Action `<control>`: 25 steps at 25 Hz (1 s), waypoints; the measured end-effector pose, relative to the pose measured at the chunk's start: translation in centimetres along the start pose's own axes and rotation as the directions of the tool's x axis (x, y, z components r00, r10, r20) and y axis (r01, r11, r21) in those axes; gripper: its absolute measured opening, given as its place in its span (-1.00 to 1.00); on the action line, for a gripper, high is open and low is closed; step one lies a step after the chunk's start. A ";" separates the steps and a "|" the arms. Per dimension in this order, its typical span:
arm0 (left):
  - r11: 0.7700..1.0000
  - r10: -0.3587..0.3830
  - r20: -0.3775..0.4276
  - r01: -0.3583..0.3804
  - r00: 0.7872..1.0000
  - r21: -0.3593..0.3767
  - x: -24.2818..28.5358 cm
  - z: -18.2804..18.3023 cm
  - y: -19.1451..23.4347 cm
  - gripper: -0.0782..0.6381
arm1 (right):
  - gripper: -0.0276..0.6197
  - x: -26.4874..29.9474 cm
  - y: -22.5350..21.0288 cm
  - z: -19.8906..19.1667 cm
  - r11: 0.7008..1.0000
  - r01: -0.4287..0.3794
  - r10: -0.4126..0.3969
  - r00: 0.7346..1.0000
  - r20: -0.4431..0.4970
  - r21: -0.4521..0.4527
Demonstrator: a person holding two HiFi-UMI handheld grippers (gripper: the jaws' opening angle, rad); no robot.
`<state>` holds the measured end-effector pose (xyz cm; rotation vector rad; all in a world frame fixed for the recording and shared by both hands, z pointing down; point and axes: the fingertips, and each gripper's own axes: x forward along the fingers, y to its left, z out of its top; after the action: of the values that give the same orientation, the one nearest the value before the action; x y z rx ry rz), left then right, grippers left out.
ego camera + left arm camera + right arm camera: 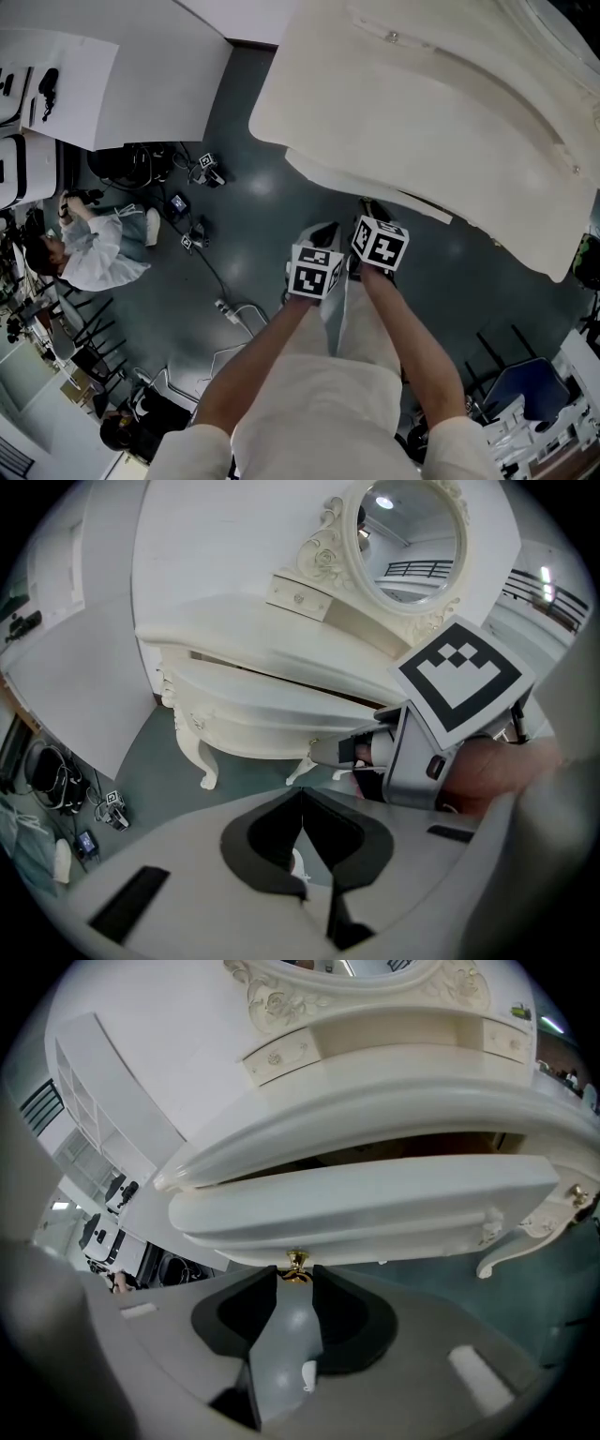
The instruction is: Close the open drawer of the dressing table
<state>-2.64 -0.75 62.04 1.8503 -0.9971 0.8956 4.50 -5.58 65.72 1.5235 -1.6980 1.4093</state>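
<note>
The cream dressing table [422, 103] fills the upper right of the head view, its wide drawer [375, 1204] pulled a little way out under the top [375, 1110]. My right gripper [296, 1274] is at the drawer's front, shut on the small gold knob [296, 1262], which sits between its fingertips. From the left gripper view that right gripper [323, 752] reaches in to the drawer [272, 714]. My left gripper [302, 797] hovers shut and empty just left of it, short of the drawer. Both marker cubes show side by side in the head view, left gripper [319, 239], right gripper [368, 211].
An oval mirror [412, 536] stands on the table, whose curved legs [208, 761] rest on the grey floor. A seated person [89, 253], cables and small devices [202, 169] are at left. White tables [141, 75] stand at upper left, a blue chair [525, 384] at lower right.
</note>
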 end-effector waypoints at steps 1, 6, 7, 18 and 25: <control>1.000 0.000 -0.001 0.000 1.000 0.003 0.1 0.2 0.0 -0.76 | -0.57 0.0 0.0 0.2 1.000 0.000 0.000 1.000 0.001 0.003; 1.000 0.003 0.001 -0.003 1.000 0.005 0.4 0.9 0.2 -0.76 | -0.57 0.3 -0.1 0.8 1.000 -0.004 0.004 1.000 0.006 0.002; 1.000 0.004 0.001 -0.004 1.000 0.004 0.4 1.1 0.3 -0.76 | -0.57 0.3 -0.2 1.0 1.000 -0.004 0.004 1.000 0.007 -0.001; 1.000 -0.004 -0.005 0.004 1.000 0.007 1.1 1.8 0.0 -0.76 | -0.57 1.0 -0.6 3.0 1.000 -0.001 0.001 0.999 0.036 -0.005; 1.000 -0.004 0.005 0.004 1.000 0.006 1.2 2.4 -0.1 -0.76 | -0.57 1.4 -0.9 4.0 1.000 -0.007 0.008 0.998 0.058 -0.006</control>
<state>-1.53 -3.21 62.05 1.8595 -0.9943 0.8932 6.09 -9.58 65.74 1.5711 -1.7422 1.3749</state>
